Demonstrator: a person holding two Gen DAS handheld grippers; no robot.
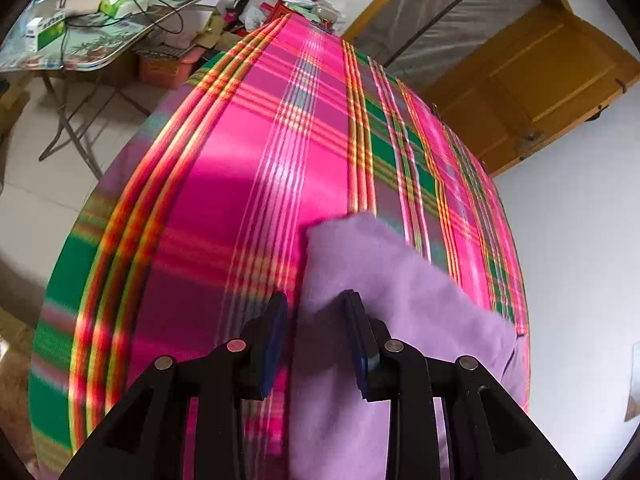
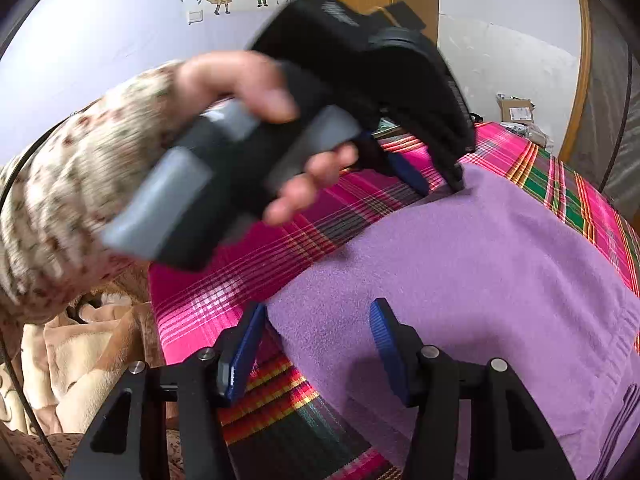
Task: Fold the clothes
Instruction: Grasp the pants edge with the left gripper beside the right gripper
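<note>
Plainly, the purple cloth lies on the plaid bed, reaching its right edge. The left gripper has a raised fold between its half-open fingers; whether the pads press it is hard to make out. The right gripper stands open over the cloth's near corner, gripping nothing. The hand on the left gripper is blurred.

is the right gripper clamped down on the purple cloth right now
No, the right gripper stands open, its blue pads either side of the purple cloth's edge without pressing it.
</note>
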